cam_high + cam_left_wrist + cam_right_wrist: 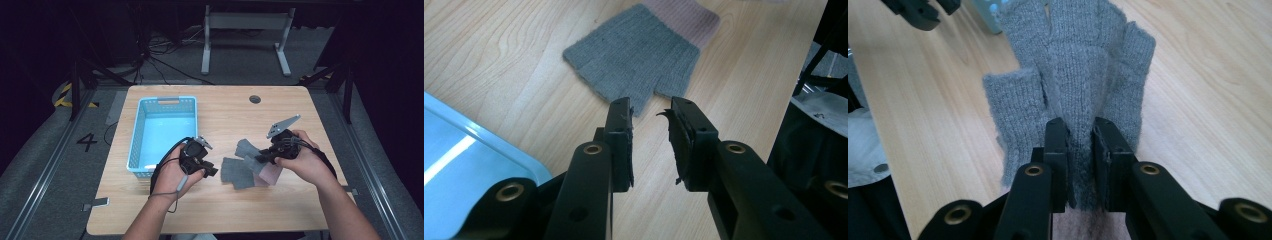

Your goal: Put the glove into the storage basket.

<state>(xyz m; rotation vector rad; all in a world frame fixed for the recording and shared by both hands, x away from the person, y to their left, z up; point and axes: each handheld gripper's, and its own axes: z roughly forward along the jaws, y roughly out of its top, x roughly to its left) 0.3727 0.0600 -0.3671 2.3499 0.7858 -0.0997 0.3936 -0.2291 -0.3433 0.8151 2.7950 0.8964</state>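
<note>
Your right gripper pinches grey glove, cuff hidden below jaws. Left gripper gapes empty near second glove; pink cuff probably cropped.

My left gripper and right gripper are matte black, with brass-ringed holes along each jaw arm and worn dark pads inside the tips. A grey three-cornered plate tops each, and black cables loop behind. My forearms are sleeveless.
</note>
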